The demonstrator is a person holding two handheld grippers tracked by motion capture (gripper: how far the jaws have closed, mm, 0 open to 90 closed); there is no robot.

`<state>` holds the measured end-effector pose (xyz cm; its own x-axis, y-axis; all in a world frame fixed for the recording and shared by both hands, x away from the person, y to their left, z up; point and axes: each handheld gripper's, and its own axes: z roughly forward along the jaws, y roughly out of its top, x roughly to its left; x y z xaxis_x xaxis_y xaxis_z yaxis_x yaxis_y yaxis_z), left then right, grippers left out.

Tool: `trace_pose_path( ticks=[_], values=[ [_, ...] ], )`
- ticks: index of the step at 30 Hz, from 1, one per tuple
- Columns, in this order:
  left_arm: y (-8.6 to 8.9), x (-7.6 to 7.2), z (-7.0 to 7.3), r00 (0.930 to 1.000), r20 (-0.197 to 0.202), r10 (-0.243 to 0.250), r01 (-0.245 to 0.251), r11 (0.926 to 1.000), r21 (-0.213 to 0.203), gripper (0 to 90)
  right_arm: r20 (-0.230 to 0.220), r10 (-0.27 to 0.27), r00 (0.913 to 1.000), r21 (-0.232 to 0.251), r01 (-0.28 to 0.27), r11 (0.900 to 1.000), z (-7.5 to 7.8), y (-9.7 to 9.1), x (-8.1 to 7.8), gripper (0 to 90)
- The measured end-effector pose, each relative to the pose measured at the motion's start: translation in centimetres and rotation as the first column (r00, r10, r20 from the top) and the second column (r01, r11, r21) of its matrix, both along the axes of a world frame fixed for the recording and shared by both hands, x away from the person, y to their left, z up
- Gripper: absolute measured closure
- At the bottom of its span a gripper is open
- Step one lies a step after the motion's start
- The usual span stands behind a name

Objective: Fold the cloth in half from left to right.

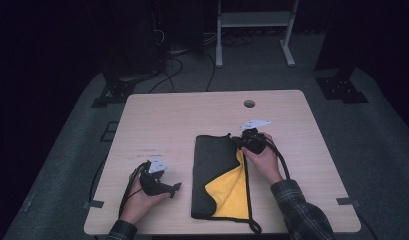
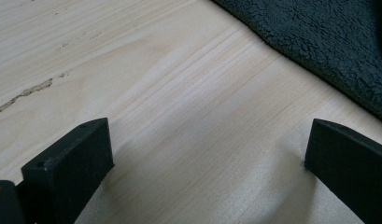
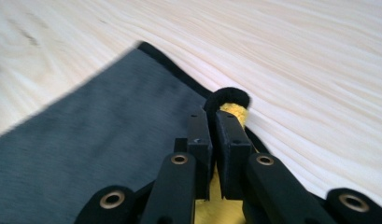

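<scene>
Right gripper [image 3: 215, 128]: jaws pinched tight on the far right corner of the cloth [image 1: 219, 165], dark grey outside, yellow lining showing, mid-tabletop [image 1: 157, 115] toward the near edge. Left gripper [image 2: 205, 154]: jaws wide apart, empty, near the left corner. Folding partway done, apparently.

A folded dark-and-yellow cloth [image 1: 221, 175] lies on the wooden table [image 1: 167, 120].
</scene>
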<state>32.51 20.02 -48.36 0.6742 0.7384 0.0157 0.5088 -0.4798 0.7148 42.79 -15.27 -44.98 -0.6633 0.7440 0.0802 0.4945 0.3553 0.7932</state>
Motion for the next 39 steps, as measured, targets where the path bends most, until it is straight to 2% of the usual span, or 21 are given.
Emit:
trace_pose_path(
  ticks=[3,7,9,12,18,19,21,23,24,25,26,27,28,29,30,33,35,36,37,38,39],
  values=[
    [0.0,0.0,0.0,1.0,0.0,0.0,0.0,1.0,0.0,0.0,-0.021,-0.061,0.9979,-0.023,0.061,0.9979,-0.8,-1.5,0.6,82.4],
    [0.0,0.0,0.0,1.0,0.0,0.0,0.0,1.0,0.0,0.0,-0.033,-0.094,0.995,-0.058,0.092,0.9941,-1.6,-2.2,1.1,80.7],
    [0.0,0.0,0.0,1.0,0.0,0.0,0.0,1.0,0.0,0.0,-0.038,-0.119,0.9922,-0.093,0.115,0.989,-2.1,-2.4,1.3,75.9],
    [0.0,0.0,0.0,1.0,0.0,0.0,0.0,1.0,0.0,0.0,-0.021,-0.152,0.9881,-0.104,0.149,0.9833,-2.2,-3.3,1.3,67.6],
    [0.0,0.0,0.0,1.0,-0.001,0.0,0.0,1.0,0.0,0.0,-0.004,-0.158,0.9875,-0.041,0.158,0.9867,-1.0,-5.0,0.2,63.9],
    [0.0,0.0,0.0,1.0,-0.001,0.001,-0.001,1.0,0.0,0.0,0.009,-0.129,0.9916,-0.018,0.129,0.9915,-0.3,-5.2,-0.8,64.0],
    [0.0,0.0,0.0,1.0,0.0,0.001,-0.001,1.0,0.0,0.0,0.011,-0.109,0.994,-0.007,0.109,0.994,-0.1,-5.1,-1.2,64.0],
    [0.0,0.0,0.0,1.0,0.0,0.001,-0.001,1.0,0.0,0.0,0.006,-0.009,0.9999,0.024,0.009,0.9997,0.5,-4.0,-3.3,62.6],
    [0.0,0.0,0.0,1.0,0.0,0.001,-0.001,1.0,0.0,0.0,0.006,-0.009,0.9999,0.024,0.009,0.9997,0.5,-4.0,-3.3,62.6],
    [0.0,0.0,0.0,1.0,0.0,0.001,-0.001,1.0,0.0,0.0,0.007,0.057,0.9983,0.059,-0.057,0.9966,0.7,-3.2,-4.5,62.2],
    [0.0,0.0,0.0,1.0,0.0,0.001,-0.001,1.0,0.0,0.0,0.007,0.057,0.9983,0.059,-0.057,0.9966,0.7,-3.2,-4.5,62.2],
    [0.0,0.0,0.0,1.0,-0.001,0.001,-0.001,1.0,0.0,0.0,0.006,0.114,0.9935,0.074,-0.114,0.9908,0.8,-2.1,-5.6,61.3],
    [0.0,0.0,0.0,1.0,-0.001,0.001,-0.001,1.0,0.0,0.0,0.006,0.114,0.9935,0.074,-0.114,0.9908,0.8,-2.1,-5.6,61.3],
    [0.0,0.0,0.0,1.0,-0.001,0.001,-0.001,1.0,0.0,0.0,0.003,0.165,0.9863,0.087,-0.165,0.9825,0.7,-0.9,-6.5,60.6],
    [0.0,0.0,0.0,1.0,-0.001,0.001,-0.001,1.0,0.0,0.0,0.003,0.165,0.9863,0.087,-0.165,0.9825,0.7,-0.9,-6.5,60.6],
    [0.0,0.0,0.0,1.0,0.001,0.0,0.0,1.0,0.002,0.0,-0.011,0.239,0.9709,0.095,-0.237,0.9668,0.4,1.2,-7.6,58.5],
    [0.0,0.0,0.0,1.0,0.001,0.0,0.0,1.0,0.001,0.0,-0.019,0.313,0.9497,0.087,-0.31,0.9468,-0.2,3.3,-8.2,55.2],
    [0.0,0.0,0.0,1.0,0.001,0.0,0.0,1.0,0.001,0.0,-0.019,0.313,0.9497,0.087,-0.31,0.9468,-0.2,3.3,-8.2,55.2],
    [0.0,0.0,0.0,1.0,0.001,0.002,-0.002,1.0,-0.001,0.0,-0.031,0.341,0.9396,0.074,-0.338,0.9383,-0.6,4.6,-8.5,54.4],
    [0.0,0.0,0.0,1.0,0.001,0.002,-0.002,1.0,-0.001,0.0,-0.031,0.341,0.9396,0.074,-0.338,0.9383,-0.6,4.6,-8.5,54.4],
    [0.0,0.0,0.0,1.0,0.002,0.002,-0.002,1.0,-0.002,0.0,-0.042,0.366,0.9296,0.065,-0.363,0.9295,-1.1,5.7,-8.8,53.8]
  ],
)
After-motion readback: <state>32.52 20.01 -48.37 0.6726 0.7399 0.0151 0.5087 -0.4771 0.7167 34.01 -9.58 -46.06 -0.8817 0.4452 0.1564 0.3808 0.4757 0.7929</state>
